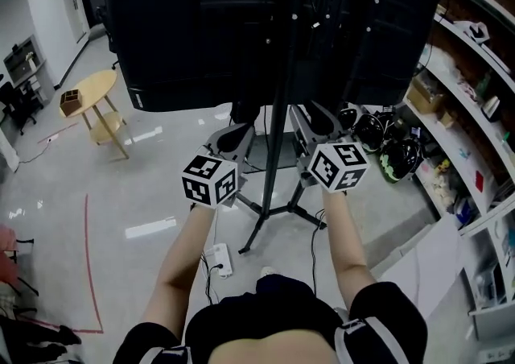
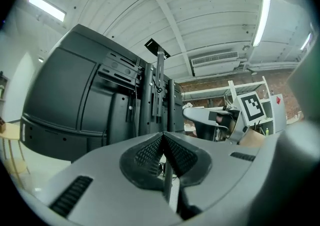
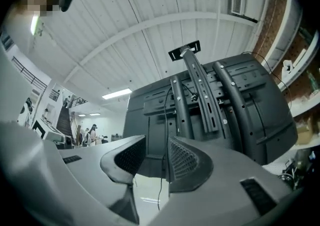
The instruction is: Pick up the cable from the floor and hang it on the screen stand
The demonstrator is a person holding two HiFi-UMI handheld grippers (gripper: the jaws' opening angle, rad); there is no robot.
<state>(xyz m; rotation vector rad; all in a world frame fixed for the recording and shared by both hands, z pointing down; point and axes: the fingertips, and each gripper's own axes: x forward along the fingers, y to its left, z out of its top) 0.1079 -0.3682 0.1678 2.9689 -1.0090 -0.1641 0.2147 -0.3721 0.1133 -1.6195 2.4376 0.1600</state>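
Although the floor [image 1: 145,193] under the stand carries a white power strip [image 1: 218,260] and its leads, the task's thin black cable [image 3: 165,120] appears to be up already. In the right gripper view it drops from the mount rails on the back of the screen [image 3: 150,112], just beside the centre pole of the screen stand [image 3: 192,95], and trails down toward the floor.

The right gripper [image 3: 156,145] has its jaws apart. The cable shows in the gap between them, but neither pad presses on it — whether it runs between the pads or beyond them I cannot tell. The left gripper [image 2: 163,135] has its jaws closed tip to tip on nothing, facing the rear of the screen.

By my reading, pickup and hanging are done — what remains is drawing both grippers clear without snagging the cable. How securely it is hooked cannot be seen.
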